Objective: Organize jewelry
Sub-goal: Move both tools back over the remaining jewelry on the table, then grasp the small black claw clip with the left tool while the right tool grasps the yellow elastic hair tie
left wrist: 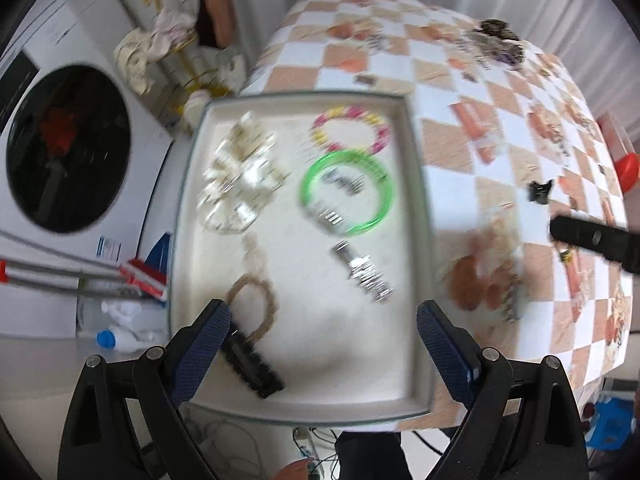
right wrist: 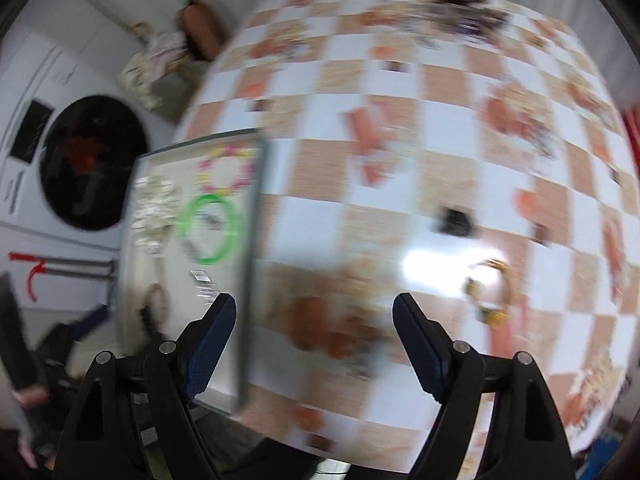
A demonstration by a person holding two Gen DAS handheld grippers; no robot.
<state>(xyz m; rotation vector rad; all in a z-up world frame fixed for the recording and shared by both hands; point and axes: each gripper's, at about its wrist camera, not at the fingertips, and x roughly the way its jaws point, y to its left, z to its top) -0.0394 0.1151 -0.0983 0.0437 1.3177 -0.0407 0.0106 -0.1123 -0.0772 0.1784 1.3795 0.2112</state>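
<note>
- Left gripper [left wrist: 323, 332]: fingers spread wide, nothing between them, above the tray [left wrist: 420, 184].
- In the tray: black clip [left wrist: 252, 360] by the left finger, twine loop [left wrist: 256, 300], silver piece [left wrist: 364, 272], green bangle [left wrist: 347, 194], pink-yellow bracelet [left wrist: 351, 134], pale cluster [left wrist: 240, 176].
- Right gripper [right wrist: 314, 330]: fingers apart, empty, over the checked cloth [right wrist: 400, 160].
- On the cloth, right of the tray: small black clip [right wrist: 454, 220], gold piece [right wrist: 490, 292].

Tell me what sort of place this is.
Probably a home laundry or utility corner: a front-loading washing machine stands beside a table with a checked cloth, where a tray holds bracelets.
</note>
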